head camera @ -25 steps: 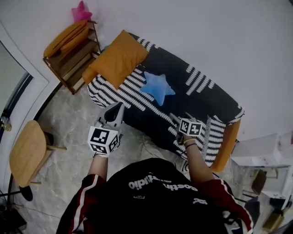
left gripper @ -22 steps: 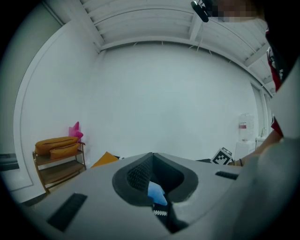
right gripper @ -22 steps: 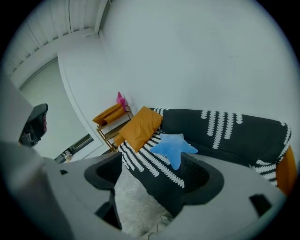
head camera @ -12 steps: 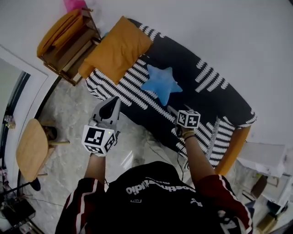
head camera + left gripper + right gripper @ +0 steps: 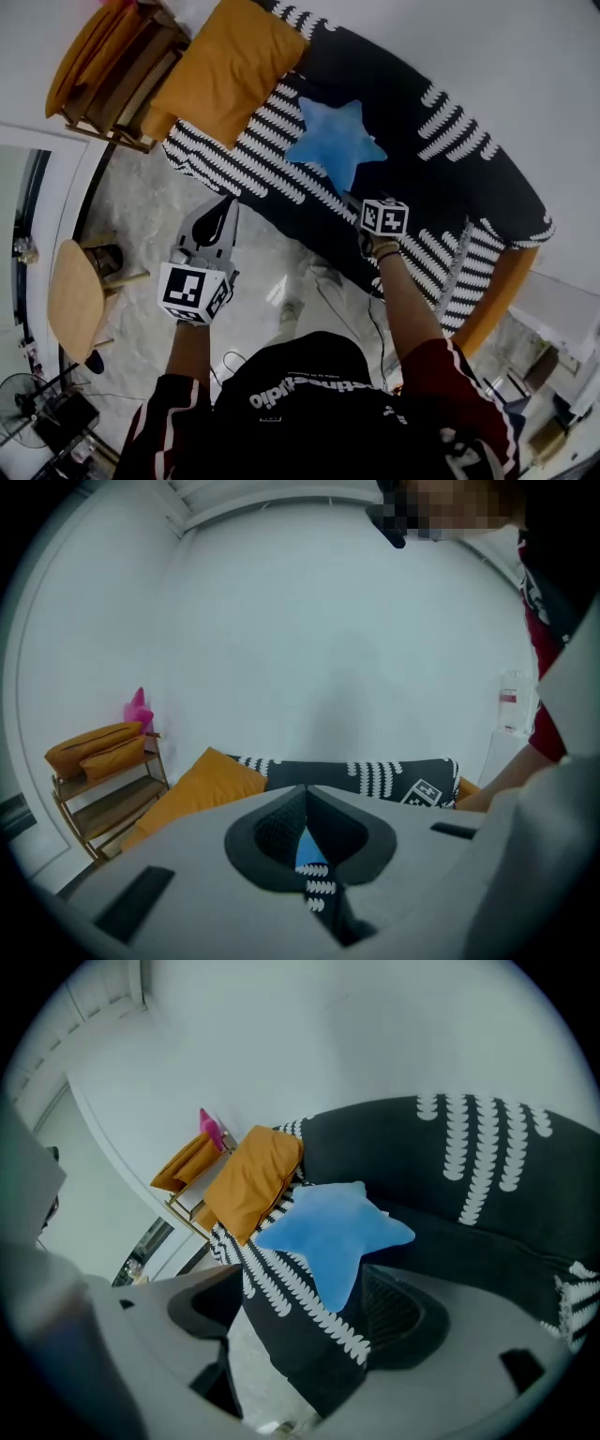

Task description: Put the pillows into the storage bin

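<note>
**Desk:** Where are the pillows?

**Photographer:** A blue star pillow (image 5: 336, 150) lies flat on the seat of a black sofa (image 5: 450, 178) patterned with white stripes, upper centre of the head view. A large orange pillow (image 5: 225, 70) rests on the sofa's end at upper left. Just beside it stands a wooden rack (image 5: 117, 89) stacked with more orange cushions (image 5: 80, 52). In the left gripper view, a pink star pillow (image 5: 138, 708) shows at the top of that rack, against the white wall.

**Desk:** And the two grippers?

**Photographer:** The right gripper (image 5: 356, 202) hangs over the sofa seat, just below the blue star's lowest point. Its jaws stand wide apart and hold nothing. In the right gripper view, the star's tip and the striped sofa edge show in the gap between them. The left gripper (image 5: 223, 208) sits left of centre, above the pale marbled floor (image 5: 141, 216), its tip aimed at the sofa's striped front edge. Its jaws are pressed together with nothing gripped.

**Desk:** Anything else in the frame?

**Photographer:** The person fills the bottom of the head view, wearing a dark top (image 5: 309, 403) with red-and-white striped sleeves. A round wooden stool (image 5: 75, 298) stands on the floor at the left edge, well apart from the sofa.
</note>
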{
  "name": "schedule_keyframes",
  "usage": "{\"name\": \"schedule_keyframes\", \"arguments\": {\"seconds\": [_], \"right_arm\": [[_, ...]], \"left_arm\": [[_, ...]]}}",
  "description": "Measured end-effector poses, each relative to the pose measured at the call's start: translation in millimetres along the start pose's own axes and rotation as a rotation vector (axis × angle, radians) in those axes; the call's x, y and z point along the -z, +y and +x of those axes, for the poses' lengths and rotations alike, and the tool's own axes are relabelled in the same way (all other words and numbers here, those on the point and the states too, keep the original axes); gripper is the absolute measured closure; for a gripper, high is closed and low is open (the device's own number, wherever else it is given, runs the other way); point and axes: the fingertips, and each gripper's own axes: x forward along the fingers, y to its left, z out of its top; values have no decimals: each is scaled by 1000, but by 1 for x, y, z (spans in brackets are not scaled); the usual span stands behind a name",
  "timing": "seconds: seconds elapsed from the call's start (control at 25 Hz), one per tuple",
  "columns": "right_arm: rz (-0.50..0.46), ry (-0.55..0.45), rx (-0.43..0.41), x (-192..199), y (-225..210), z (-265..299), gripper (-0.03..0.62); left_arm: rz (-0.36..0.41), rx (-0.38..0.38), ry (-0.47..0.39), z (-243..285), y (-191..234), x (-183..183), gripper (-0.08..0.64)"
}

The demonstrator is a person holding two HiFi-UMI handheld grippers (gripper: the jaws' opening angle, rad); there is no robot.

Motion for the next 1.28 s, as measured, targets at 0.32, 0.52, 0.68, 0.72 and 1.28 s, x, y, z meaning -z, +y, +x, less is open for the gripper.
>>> {"name": "schedule_keyframes", "arguments": {"seconds": [0.32,0.52,0.68,0.72,1.28], "right_arm": [[49,84,-26,36,-32,78,198],[54,137,-23,53,-47,123,187],[40,162,-15,57,-59,151,178],[35,169,-20,59,-59,158,178],[8,251,-42,84,-44,219,97]], "left_arm": [[-40,-29,123,39,22,48,557],[-28,-28,190,52,20,74,557],[-41,-45,223,57,25,91,557],[-46,-49,232,57,26,96,557],[-136,-102,291,39,45,136,557]]}}
